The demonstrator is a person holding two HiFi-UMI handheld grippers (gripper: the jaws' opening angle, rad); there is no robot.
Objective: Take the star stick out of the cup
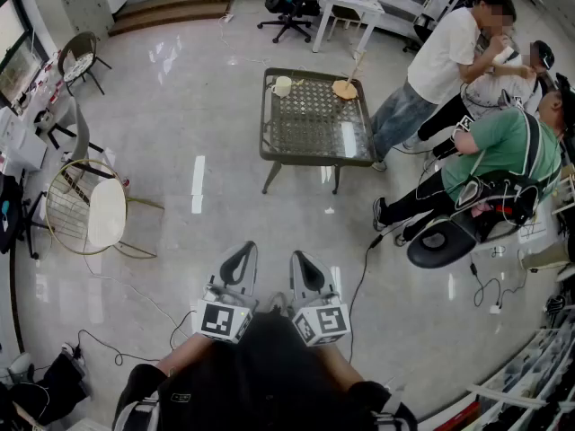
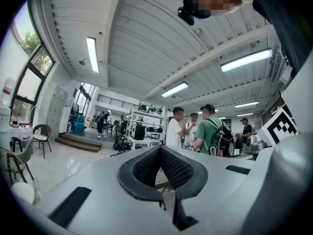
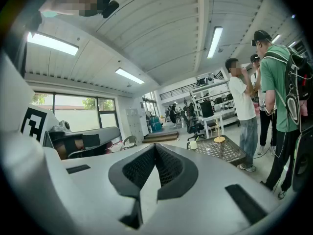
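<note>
A white cup (image 1: 281, 85) stands at the far left corner of a low mesh-topped table (image 1: 305, 128) across the floor. A tan, flat-topped piece with a thin stick (image 1: 346, 86) stands at the table's far right; at this distance I cannot tell whether it is the star stick. The right gripper view shows the cup (image 3: 193, 144) and the tan piece (image 3: 219, 139) small and far off. My left gripper (image 1: 239, 263) and right gripper (image 1: 308, 272) hang side by side close to my body, well short of the table. Both are shut and hold nothing, the left gripper (image 2: 160, 149) and the right gripper (image 3: 155, 146) alike.
Three people (image 1: 467, 70) stand and sit close to the table's right side, beside a black stool (image 1: 440, 241). A wire chair with a white seat (image 1: 94, 212) stands at the left. Cables (image 1: 364, 277) trail over the glossy floor between me and the table.
</note>
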